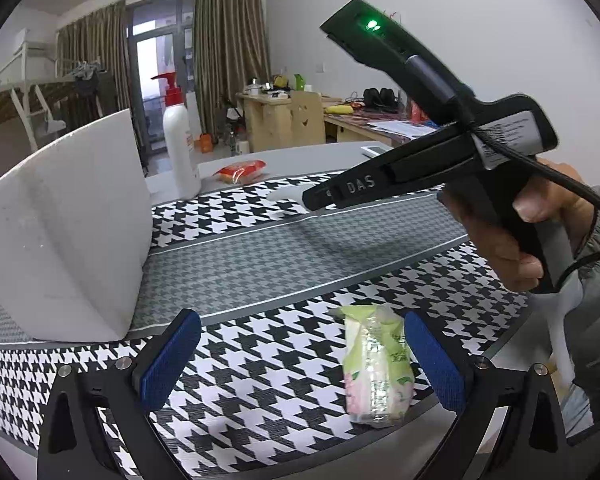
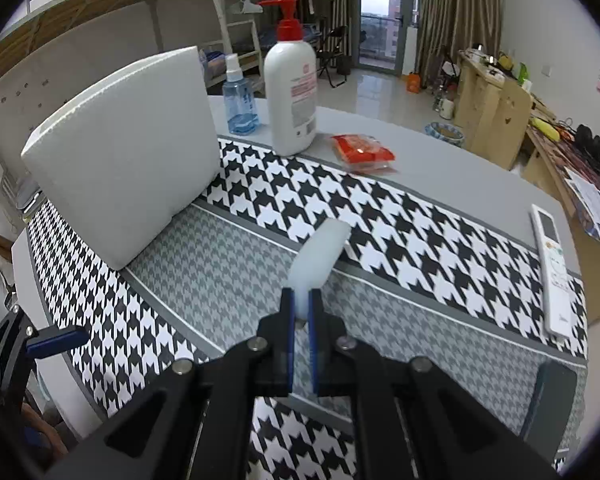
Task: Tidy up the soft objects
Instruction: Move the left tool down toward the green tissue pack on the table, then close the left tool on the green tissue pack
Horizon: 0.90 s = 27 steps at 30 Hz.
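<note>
Curtained balcony door (image 1: pixel 152 80), loft bed (image 1: pixel 20 80).

Matt foam block (image 2: pixel 128 152), crinkly plastic packet (image 1: pixel 376 364)

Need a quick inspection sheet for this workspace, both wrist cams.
Surface: grey table under a houndstooth mat.
Job's things: small white foam piece in the right hand-held gripper; large white foam block upright on the mat; green-wrapped tissue pack lying between the pads of the left hand-held gripper, apart from both; red packet on the table.
Clutter: pump bottle, blue spray bottle, remote.
Grippers: left open; right shut on the foam piece.
Cables: black cable trailing from the right hand-held gripper.
Surroundings: loft bed, curtains, cluttered wooden desk.
</note>
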Each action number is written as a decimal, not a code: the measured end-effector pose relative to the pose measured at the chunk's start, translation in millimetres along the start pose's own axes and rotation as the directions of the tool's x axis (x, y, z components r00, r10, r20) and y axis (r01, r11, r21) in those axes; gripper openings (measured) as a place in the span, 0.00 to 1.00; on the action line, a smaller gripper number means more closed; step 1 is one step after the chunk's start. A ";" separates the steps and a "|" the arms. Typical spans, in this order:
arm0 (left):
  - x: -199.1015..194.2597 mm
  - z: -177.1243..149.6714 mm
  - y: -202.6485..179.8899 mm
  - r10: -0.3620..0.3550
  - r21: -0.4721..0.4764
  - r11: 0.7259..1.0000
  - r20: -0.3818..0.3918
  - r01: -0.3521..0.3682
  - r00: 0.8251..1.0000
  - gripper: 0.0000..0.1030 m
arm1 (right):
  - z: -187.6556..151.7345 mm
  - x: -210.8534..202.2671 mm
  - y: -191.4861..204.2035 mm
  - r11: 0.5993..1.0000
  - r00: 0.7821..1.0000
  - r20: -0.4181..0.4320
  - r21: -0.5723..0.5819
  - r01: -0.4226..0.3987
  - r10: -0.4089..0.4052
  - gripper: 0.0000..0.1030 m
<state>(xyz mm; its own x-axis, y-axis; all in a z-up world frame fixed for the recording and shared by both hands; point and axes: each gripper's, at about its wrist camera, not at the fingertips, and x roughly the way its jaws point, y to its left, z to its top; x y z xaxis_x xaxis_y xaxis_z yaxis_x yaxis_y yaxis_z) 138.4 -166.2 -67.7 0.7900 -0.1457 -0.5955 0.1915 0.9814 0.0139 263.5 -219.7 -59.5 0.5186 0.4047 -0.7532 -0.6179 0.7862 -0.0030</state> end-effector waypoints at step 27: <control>12.1 -10.6 -41.4 -0.041 0.073 0.996 -0.086 0.047 0.995 0.86 | -57.1 -61.6 -17.7 0.996 0.996 0.071 0.071 0.057 -0.062 0.08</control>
<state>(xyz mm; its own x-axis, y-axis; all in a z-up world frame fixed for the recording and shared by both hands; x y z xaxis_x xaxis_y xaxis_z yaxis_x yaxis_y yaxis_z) 133.9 -207.3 -83.9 0.7283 -0.1740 -0.6627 0.2706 0.9616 0.0449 208.8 -285.2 -50.6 0.5965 0.3868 -0.7032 -0.5434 0.8395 0.0008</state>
